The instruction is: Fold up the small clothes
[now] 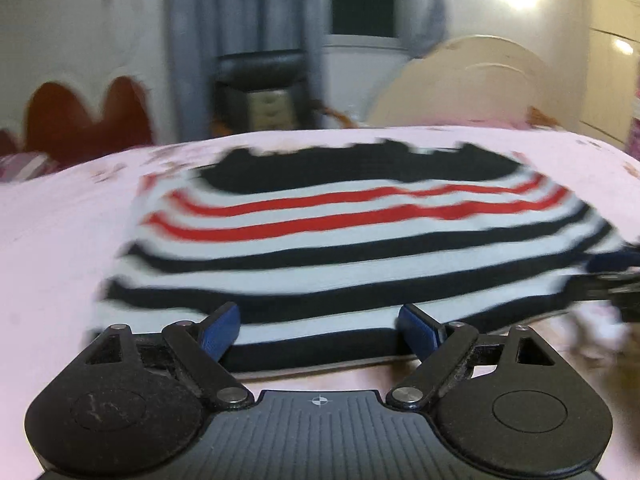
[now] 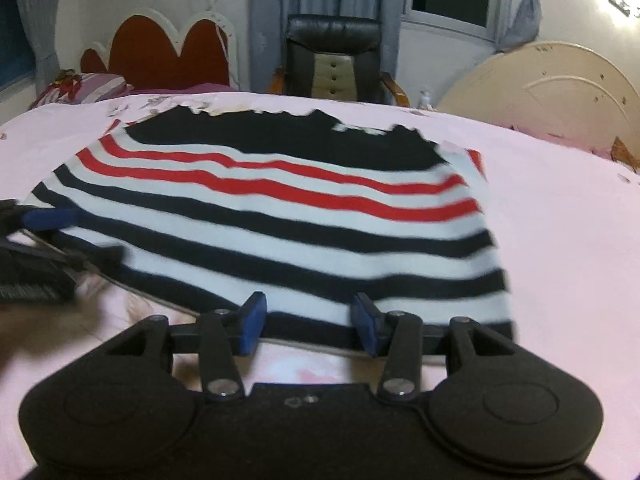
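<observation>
A small striped sweater (image 1: 340,268) (image 2: 280,236), white with navy and red bands and a navy top, lies flat on the pink bed sheet (image 1: 60,260) (image 2: 560,240). In the left wrist view my left gripper (image 1: 320,320) is open wide at the near hem, blue fingertips (image 1: 224,320) either side of it without pressing. My right gripper (image 2: 310,314) is at the hem further right, jaws partly apart with the hem lying loose between them. Each gripper shows at the edge of the other's view: right gripper (image 1: 616,276), left gripper (image 2: 40,232).
A black office chair (image 2: 334,60) stands behind the bed. A red scalloped headboard (image 2: 168,52) with a striped pillow (image 2: 92,84) is at the far left, and a cream headboard (image 2: 552,84) at the far right. Grey curtains hang at the windows.
</observation>
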